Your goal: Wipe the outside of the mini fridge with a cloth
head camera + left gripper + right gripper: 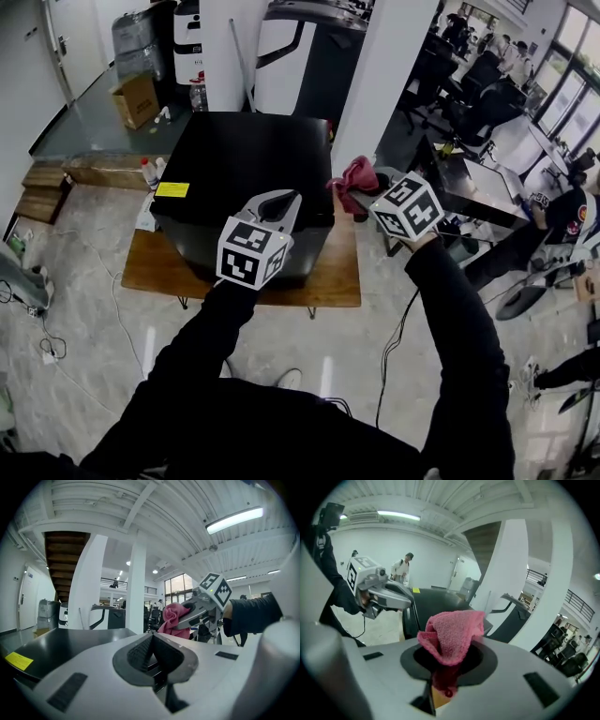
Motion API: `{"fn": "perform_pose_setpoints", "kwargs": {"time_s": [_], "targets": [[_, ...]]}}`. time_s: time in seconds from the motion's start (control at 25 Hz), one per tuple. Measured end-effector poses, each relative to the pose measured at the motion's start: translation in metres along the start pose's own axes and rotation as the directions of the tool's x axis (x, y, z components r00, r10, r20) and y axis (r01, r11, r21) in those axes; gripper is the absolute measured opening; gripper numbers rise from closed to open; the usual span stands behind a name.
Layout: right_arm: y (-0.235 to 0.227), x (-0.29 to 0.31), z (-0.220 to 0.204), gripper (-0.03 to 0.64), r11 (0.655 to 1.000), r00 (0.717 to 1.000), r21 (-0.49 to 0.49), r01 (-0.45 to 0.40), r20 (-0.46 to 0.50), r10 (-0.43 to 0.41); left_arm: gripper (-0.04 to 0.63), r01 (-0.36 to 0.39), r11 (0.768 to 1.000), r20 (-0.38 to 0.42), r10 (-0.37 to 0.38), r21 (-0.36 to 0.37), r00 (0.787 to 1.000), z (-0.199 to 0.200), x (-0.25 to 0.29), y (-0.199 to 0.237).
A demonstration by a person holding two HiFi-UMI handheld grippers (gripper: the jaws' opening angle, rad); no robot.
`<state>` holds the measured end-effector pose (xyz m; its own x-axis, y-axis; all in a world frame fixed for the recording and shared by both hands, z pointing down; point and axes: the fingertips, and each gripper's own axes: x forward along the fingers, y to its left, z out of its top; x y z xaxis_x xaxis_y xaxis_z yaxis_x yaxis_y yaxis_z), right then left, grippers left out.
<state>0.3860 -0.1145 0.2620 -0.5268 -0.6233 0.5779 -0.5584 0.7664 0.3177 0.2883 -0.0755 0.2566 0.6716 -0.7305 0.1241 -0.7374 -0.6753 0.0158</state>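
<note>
The black mini fridge (244,173) stands on a low wooden table (337,281); a yellow sticker (172,189) is on its top. My left gripper (281,208) hovers over the fridge's front right top, shut with nothing between its jaws. My right gripper (367,195) is just off the fridge's right side, shut on a pink cloth (354,174). That cloth (452,634) bunches up out of the jaws in the right gripper view, with the fridge (436,604) behind it. The left gripper view shows the cloth (172,619) and the fridge top (61,641).
A white pillar (380,75) rises right behind the fridge's right side. Spray bottles (148,172) and a cardboard box (137,99) lie to the left. Desks, chairs and a person (562,225) fill the right. Cables (394,347) trail on the floor.
</note>
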Motion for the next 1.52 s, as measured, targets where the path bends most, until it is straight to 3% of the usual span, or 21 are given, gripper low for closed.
{"fn": "perform_pose_setpoints", "kwargs": {"time_s": [0.16,0.32,0.44,0.52,0.64,0.84,1.04,1.36,1.52], "targets": [[0.041,-0.039,0.055,0.091,1.0,0.972,0.002,-0.017,0.235,0.016,0.006,-0.026,1.0,0.068,0.026,0.005,0.997,0.007,-0.037,0.011],[0.102,-0.047,0.105,0.091,0.999,0.888,0.002,-0.044,0.458,0.038,0.006,-0.064,0.998,0.103,0.063,0.013,0.993,-0.005,-0.086,0.036],[0.16,-0.021,0.128,0.092,0.997,0.84,-0.046,-0.055,0.538,0.071,0.006,-0.116,0.993,0.121,0.116,-0.011,0.986,-0.025,-0.129,0.064],[0.197,0.005,0.138,0.092,0.995,0.833,-0.079,-0.059,0.545,0.093,0.006,-0.146,0.989,0.121,0.148,-0.02,0.982,-0.04,-0.155,0.086],[0.252,0.054,0.152,0.094,0.992,0.846,-0.12,-0.038,0.524,0.096,0.006,-0.177,0.984,0.115,0.178,-0.022,0.977,-0.064,-0.19,0.121],[0.306,0.127,0.17,0.094,0.969,0.845,-0.204,0.141,0.535,-0.01,0.006,-0.221,0.974,0.114,0.224,-0.038,0.968,-0.094,-0.229,0.169],[0.319,0.183,0.176,0.094,0.919,0.848,-0.277,0.281,0.52,-0.102,0.006,-0.234,0.971,0.106,0.238,-0.049,0.965,-0.114,-0.247,0.205],[0.307,0.253,0.148,0.095,0.876,0.879,-0.297,0.38,0.411,-0.242,0.006,-0.195,0.978,0.082,0.201,-0.069,0.976,-0.148,-0.242,0.231],[0.304,0.263,0.139,0.094,0.832,0.859,-0.324,0.451,0.412,-0.305,0.006,-0.17,0.983,0.069,0.175,-0.07,0.982,-0.162,-0.232,0.232]]}}
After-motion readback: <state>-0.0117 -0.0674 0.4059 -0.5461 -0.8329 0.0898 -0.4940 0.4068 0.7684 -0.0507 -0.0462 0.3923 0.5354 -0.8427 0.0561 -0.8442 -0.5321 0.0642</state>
